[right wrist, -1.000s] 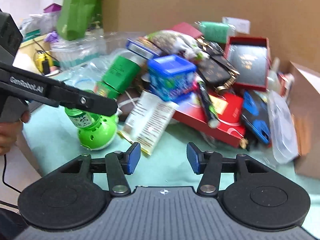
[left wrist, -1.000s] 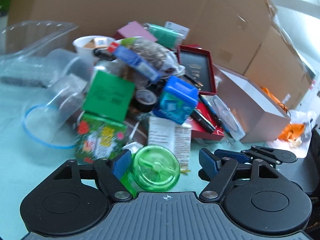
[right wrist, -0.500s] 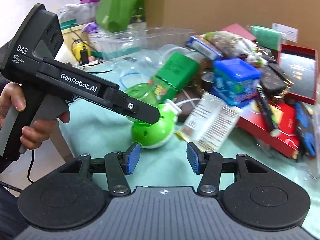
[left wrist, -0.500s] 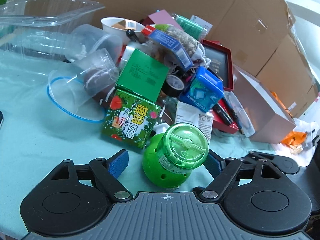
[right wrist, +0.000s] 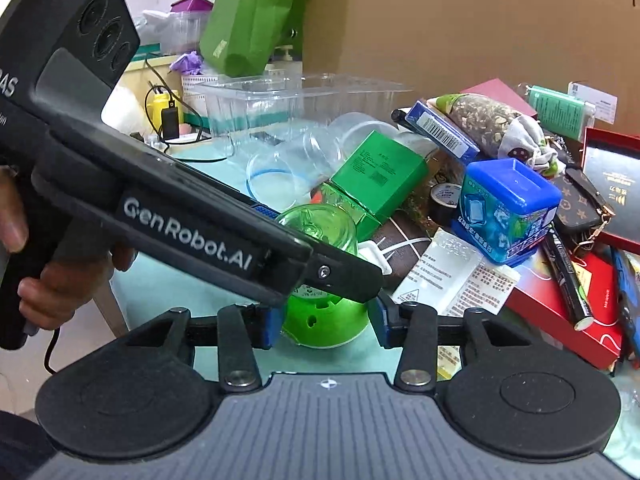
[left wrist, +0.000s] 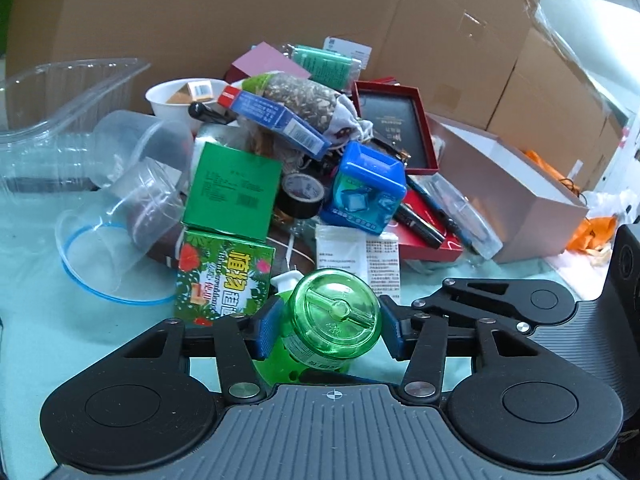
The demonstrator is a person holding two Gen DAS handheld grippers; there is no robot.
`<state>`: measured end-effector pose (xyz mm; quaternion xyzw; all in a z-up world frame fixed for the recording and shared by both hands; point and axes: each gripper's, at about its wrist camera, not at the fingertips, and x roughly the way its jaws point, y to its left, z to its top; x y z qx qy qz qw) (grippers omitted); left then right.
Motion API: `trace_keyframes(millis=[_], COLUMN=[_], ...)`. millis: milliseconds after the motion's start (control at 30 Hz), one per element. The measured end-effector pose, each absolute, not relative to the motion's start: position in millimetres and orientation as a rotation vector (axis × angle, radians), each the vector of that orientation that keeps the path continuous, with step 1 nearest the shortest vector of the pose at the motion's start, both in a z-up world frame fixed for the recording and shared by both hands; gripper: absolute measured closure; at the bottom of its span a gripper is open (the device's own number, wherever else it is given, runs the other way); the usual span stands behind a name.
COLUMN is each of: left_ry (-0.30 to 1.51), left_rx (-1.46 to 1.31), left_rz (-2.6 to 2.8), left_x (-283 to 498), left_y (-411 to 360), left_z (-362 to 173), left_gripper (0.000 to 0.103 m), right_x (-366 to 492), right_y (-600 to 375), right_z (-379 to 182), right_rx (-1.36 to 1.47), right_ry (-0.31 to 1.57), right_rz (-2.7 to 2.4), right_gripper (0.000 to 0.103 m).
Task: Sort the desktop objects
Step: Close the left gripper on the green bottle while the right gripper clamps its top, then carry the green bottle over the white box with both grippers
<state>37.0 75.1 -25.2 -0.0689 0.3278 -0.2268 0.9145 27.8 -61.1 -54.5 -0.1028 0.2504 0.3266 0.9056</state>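
A: What's the biggest thing ahead of the left tongs [left wrist: 326, 330]?

B: The cardboard wall [left wrist: 240, 12] at the back, then the clear plastic tray [left wrist: 60, 100] ahead to the left and the pinkish box [left wrist: 508, 184] ahead to the right. The heap of desktop objects fills the ground between them.

A: And the thing being sorted?

B: The green bottle [left wrist: 334, 320], standing between the left tongs' blue pads [left wrist: 265, 330]. The pads look pressed to its clear upper part, so I judge them pinching it. The right tongs [right wrist: 325, 326] are spread, flanking its round base without touching.

A: What could go wrong?

B: The upper part is smooth and rounded; a tilt might let it slip or twist. The white plug [right wrist: 374, 256] and its cord lie just behind the bottle, so a hasty lift may snag them. The leaf-print box [left wrist: 224, 276] sits just ahead-left and could get nudged.

A: Room to move?

B: Bare worktop [left wrist: 36, 320] lies left of the left tongs; rightward, the right tongs crowd close.
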Motion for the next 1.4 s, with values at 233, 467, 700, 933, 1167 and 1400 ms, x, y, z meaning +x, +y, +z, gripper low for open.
trace_keyframes(millis=[233, 467, 700, 933, 1167, 1400], left_ry=[0.687, 0.627, 0.583, 0.549, 0.481, 0.556], left_rx=[-0.136, -0.112, -0.096, -0.097, -0.101, -0.171], left_rz=[-0.451, -0.526, -0.655, -0.798, -0.915, -1.005], left_x=[38.4, 36.9, 55.9, 87.2, 125.3, 174.5], left_y=[72.2, 46.5, -11.3, -89.7, -168.9, -249.4], left_z=[-21.4, 0.1, 27.2, 54.4, 87.7, 88.7], left_gripper=[0.05, 0.05, 0.051, 0.05, 0.05, 0.048], right_x=[29.9, 16.4, 13.5, 21.2, 42.9, 69.9], right_y=[-61.4, -86.8, -144.6, -201.1, -265.1, -327.2], right_z=[-55.9, -34.8, -6.6, 20.7, 58.0, 67.2], right_rx=[-0.18, -0.185, -0.121, -0.12, -0.153, -0.193], right_ry=[0.497, 0.445, 0.407, 0.371, 0.337, 0.383], right_rz=[0.662, 0.59, 0.468, 0.307, 0.176, 0.067], right_gripper=[0.047, 0.048, 0.051, 0.057, 0.057, 0.057])
